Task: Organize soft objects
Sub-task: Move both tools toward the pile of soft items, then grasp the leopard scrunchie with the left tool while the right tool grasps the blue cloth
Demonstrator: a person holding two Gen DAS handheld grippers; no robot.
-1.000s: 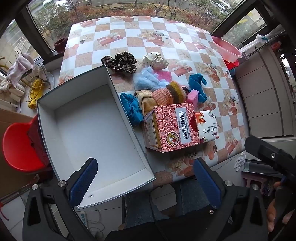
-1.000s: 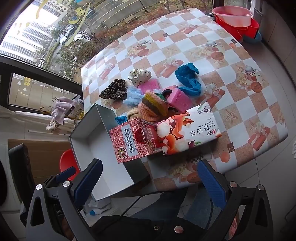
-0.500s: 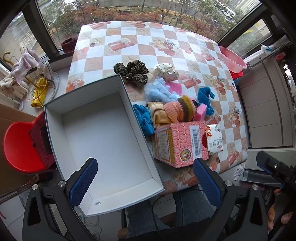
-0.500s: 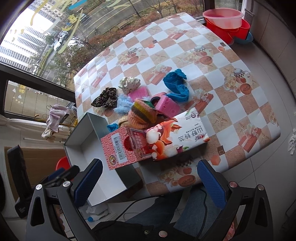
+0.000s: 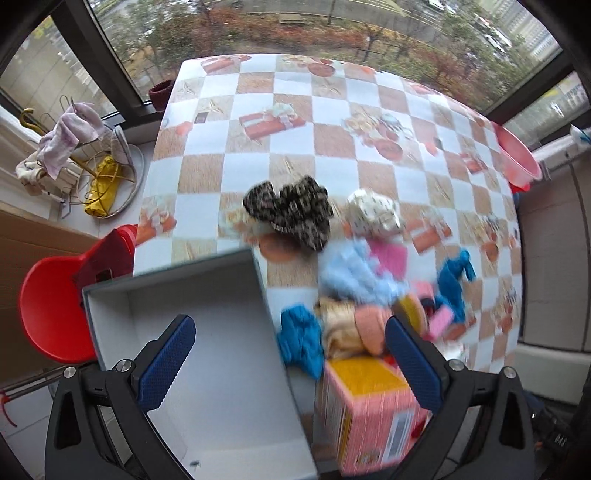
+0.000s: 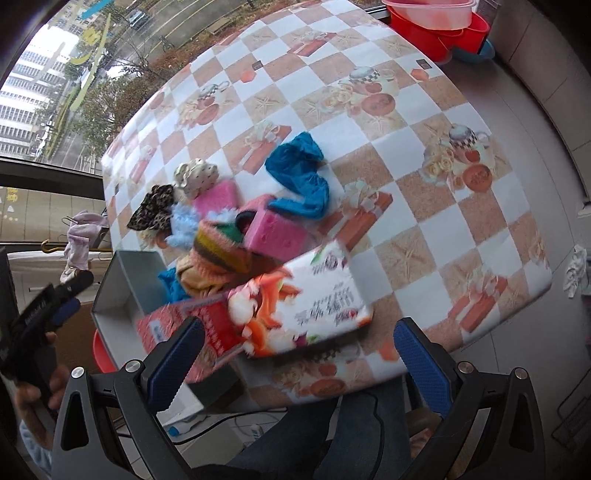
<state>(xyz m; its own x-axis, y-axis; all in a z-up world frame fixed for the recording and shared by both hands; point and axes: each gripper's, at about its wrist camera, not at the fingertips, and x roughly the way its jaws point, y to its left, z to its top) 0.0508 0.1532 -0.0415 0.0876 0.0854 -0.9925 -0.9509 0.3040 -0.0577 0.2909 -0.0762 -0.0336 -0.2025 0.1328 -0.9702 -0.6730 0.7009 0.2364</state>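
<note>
Tongs on both sides stood spread wide and empty above the near end of the bench, the left tongs over the white box and the right tongs over the carton. No soft piece had yet gone into the box, which overhung the near left edge of the bench with its open top facing up. The printed carton lay on its side just right of the box, between the tongs and the pile.

Beyond it the soft things sat bunched together mid-bench: a striped knit roll, a blue cloth, a pink sponge, a fluffy pale-blue piece, a leopard scrunchie and a spotted white one.

The step in hand looked like a first reach into the pile. It would go best by coming in over the carton rather than through it, taking one outlying piece such as the blue cloth, pinching it at a thick fold so it does not slip, then lifting clear before crossing to the box.

Room lay wide open on the far half of the bench. The near side was tight, with box wall, carton and bench edge close together, and basins crowded the far right corner.
</note>
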